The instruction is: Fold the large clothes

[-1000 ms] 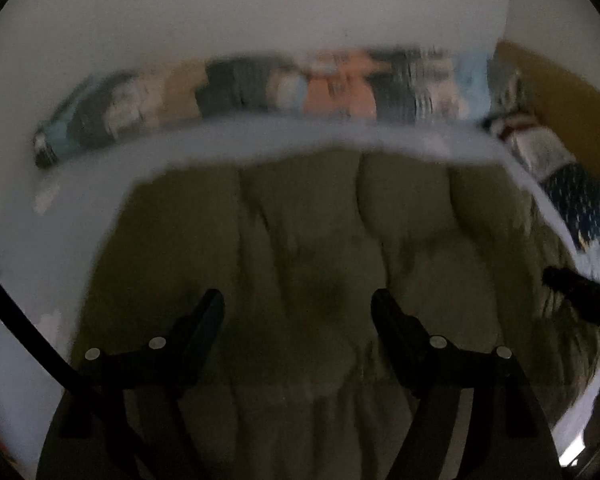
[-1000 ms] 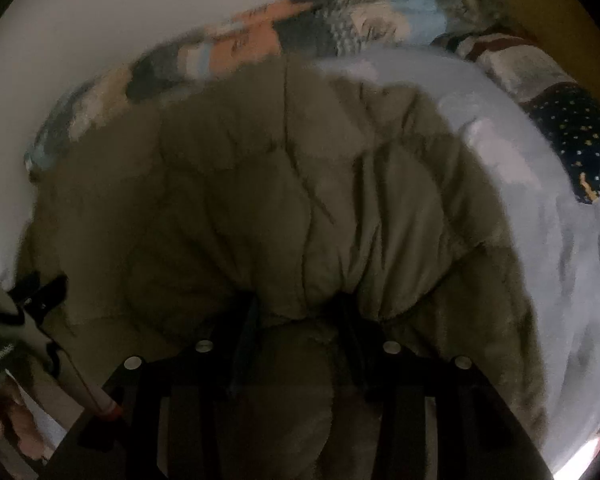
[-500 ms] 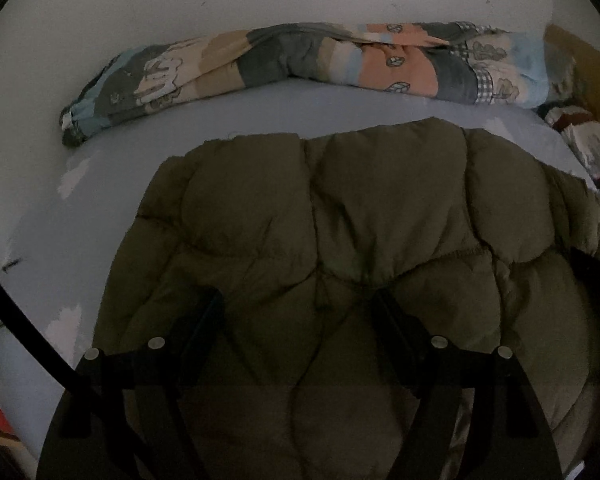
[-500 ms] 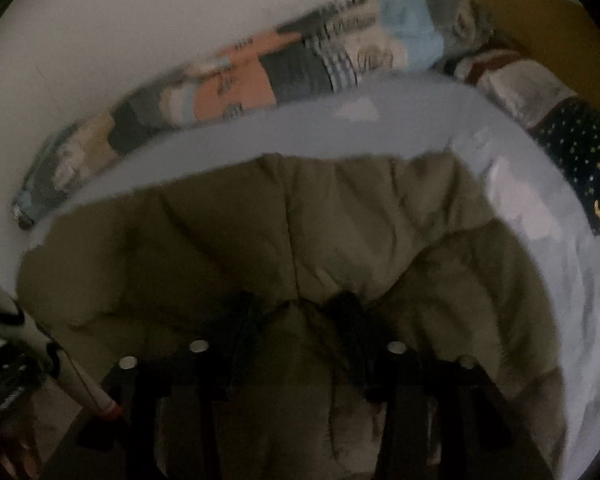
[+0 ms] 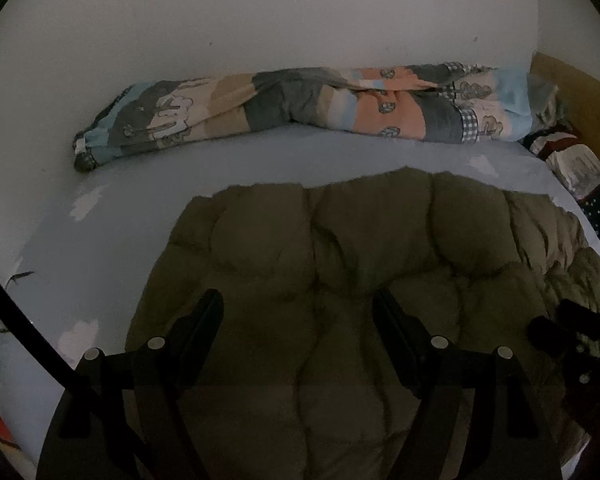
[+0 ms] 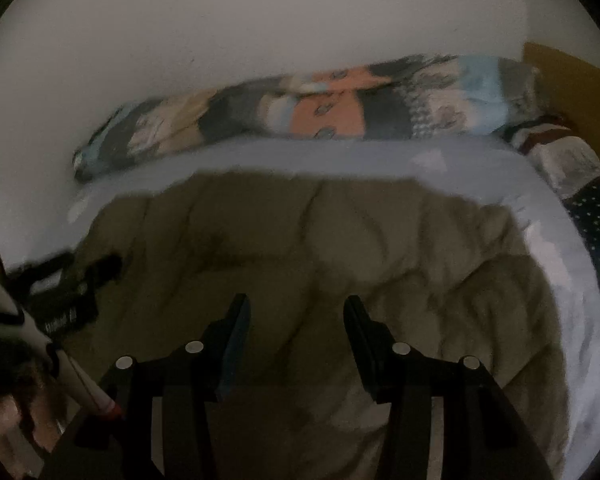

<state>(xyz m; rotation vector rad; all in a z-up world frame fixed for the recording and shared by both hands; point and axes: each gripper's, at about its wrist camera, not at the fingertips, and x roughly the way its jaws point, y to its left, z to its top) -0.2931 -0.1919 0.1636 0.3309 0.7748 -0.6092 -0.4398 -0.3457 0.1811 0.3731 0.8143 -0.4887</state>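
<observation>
Left wrist view: olive quilted jacket (image 5: 340, 280) spread on the pale bed sheet (image 5: 112, 248); left gripper (image 5: 298, 312) over it, jaws wide apart, nothing between the pads; bare sheet to its left and beyond the jacket's far edge, up to the patchwork blanket (image 5: 300, 104) along the wall; right gripper's dark tip at the right edge.

Right wrist view, blurred: right gripper (image 6: 296, 316), jaws just opening, now half apart over the jacket, gripping nothing; the left gripper's body, dark, at left; open sheet to the right.

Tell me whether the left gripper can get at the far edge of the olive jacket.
Probably yes: the left gripper hangs open over the olive jacket, with nothing between it and the far edge.
</observation>
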